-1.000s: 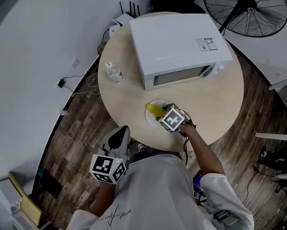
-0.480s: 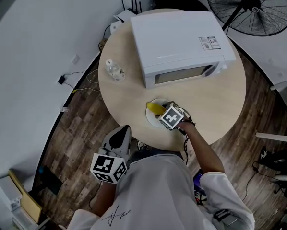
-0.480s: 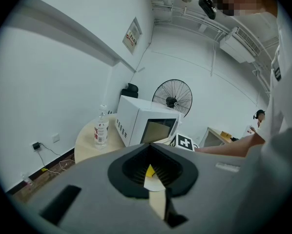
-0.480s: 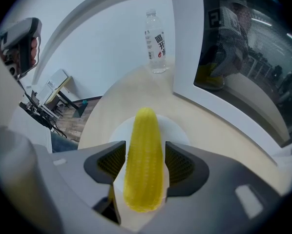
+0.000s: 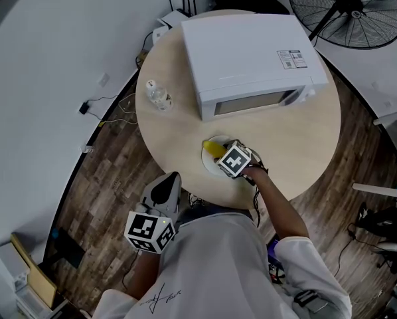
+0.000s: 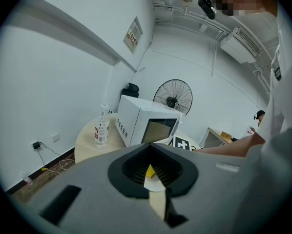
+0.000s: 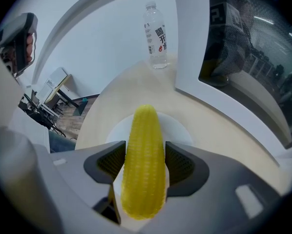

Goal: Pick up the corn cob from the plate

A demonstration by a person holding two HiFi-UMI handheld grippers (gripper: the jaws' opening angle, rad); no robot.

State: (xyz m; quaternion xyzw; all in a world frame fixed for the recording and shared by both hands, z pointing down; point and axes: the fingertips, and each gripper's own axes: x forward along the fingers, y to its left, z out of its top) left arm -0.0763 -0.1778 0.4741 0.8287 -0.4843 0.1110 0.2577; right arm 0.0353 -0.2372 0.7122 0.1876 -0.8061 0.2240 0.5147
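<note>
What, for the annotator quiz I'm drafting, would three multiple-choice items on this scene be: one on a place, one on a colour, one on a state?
1. Where does the water bottle stand?
A. on the table, left of the microwave
B. on top of the microwave
C. on the floor

2. What colour is the corn cob?
A. white
B. yellow
C. green

3. How is the right gripper?
A. open and empty
B. shut on the water bottle
C. shut on the corn cob

Answers:
1 A: the head view shows it upright on the tabletop, apart from the microwave's left side.
2 B: both the head view and the right gripper view show it yellow.
3 C: the right gripper view shows the jaws against either side of the cob, over the plate.
</note>
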